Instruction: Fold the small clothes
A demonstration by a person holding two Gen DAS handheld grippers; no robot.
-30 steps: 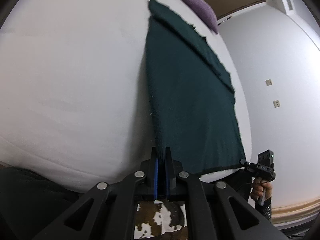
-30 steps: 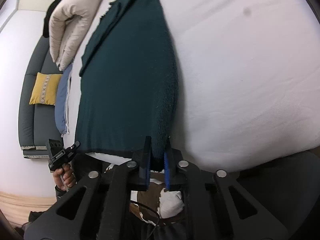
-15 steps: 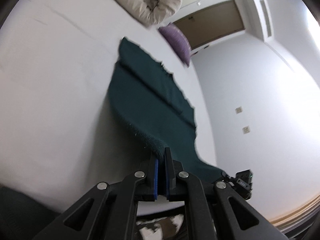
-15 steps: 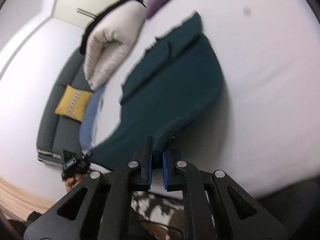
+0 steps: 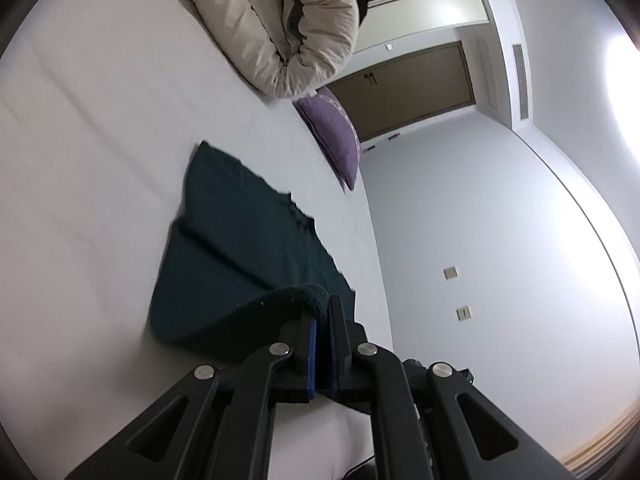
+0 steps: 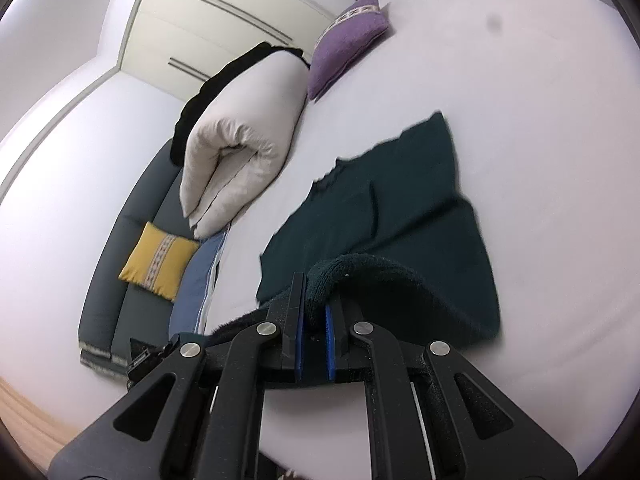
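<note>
Two tongs lift the near edge of a dark green garment (image 5: 240,248) off a white bed (image 5: 100,128), each clenched on a corner so the hem rises level and can be carried over for a fold. The left tongs (image 5: 322,312) pinch the cloth at their tips; the right tongs (image 6: 316,304) grip a thick roll of it between blue pads. Ahead of both, the rest of the garment lies flat on the sheet. Beyond it sit a rolled beige duvet (image 6: 240,136) and a purple cushion (image 6: 348,32).
</note>
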